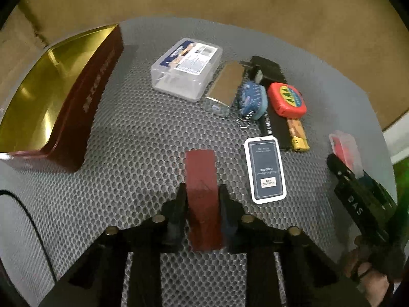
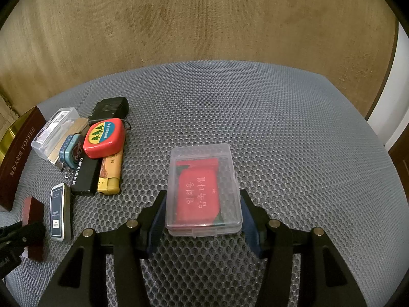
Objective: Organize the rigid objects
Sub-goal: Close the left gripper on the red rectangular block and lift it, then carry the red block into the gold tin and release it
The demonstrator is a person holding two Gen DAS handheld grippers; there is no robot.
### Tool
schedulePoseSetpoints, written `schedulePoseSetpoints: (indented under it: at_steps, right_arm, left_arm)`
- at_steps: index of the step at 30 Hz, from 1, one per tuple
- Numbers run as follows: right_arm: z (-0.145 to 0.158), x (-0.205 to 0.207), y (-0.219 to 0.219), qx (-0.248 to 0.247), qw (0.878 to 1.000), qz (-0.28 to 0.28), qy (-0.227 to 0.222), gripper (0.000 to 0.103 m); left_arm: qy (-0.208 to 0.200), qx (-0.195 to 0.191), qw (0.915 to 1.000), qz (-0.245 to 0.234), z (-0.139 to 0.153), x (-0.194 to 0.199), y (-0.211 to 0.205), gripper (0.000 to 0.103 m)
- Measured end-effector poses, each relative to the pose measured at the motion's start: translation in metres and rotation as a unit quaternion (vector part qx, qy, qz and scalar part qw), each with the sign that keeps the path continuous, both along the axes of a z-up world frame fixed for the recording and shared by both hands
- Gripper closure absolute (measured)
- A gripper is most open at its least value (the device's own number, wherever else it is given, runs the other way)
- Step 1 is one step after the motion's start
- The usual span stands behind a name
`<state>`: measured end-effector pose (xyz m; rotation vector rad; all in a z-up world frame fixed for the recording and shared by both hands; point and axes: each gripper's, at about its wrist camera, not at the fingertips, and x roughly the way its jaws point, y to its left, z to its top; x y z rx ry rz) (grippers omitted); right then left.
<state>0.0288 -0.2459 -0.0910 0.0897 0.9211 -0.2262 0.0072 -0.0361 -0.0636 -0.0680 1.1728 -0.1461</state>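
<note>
Dark-red block (image 1: pixel 202 194) lengthwise between jaws

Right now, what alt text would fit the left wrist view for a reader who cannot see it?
The left claw is shut on a flat dark red rectangular block over a grey mesh mat. An open maroon tin with a gold interior sits to the left; a clear plastic lidded box, a red tape measure and other small items lie beyond.
</note>
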Motion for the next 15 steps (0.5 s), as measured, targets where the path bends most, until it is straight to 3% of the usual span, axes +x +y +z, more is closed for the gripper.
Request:
schedulePoseSetpoints:
  at_steps: [6,15]
  right_arm:
    - [0.001,-0.001,0.002,-0.005,1.0,0.0,0.002,0.047]
    - [0.001,-0.002,0.003,-0.009,1.0,0.0,0.003,0.047]
  left_arm:
    - [-0.033,0.015,0.9974,-0.063,0.006,0.001,0.015,0.084]
    - [-0.067,0.023,0.9938,-0.086,0.037,0.01,0.046,0.084]
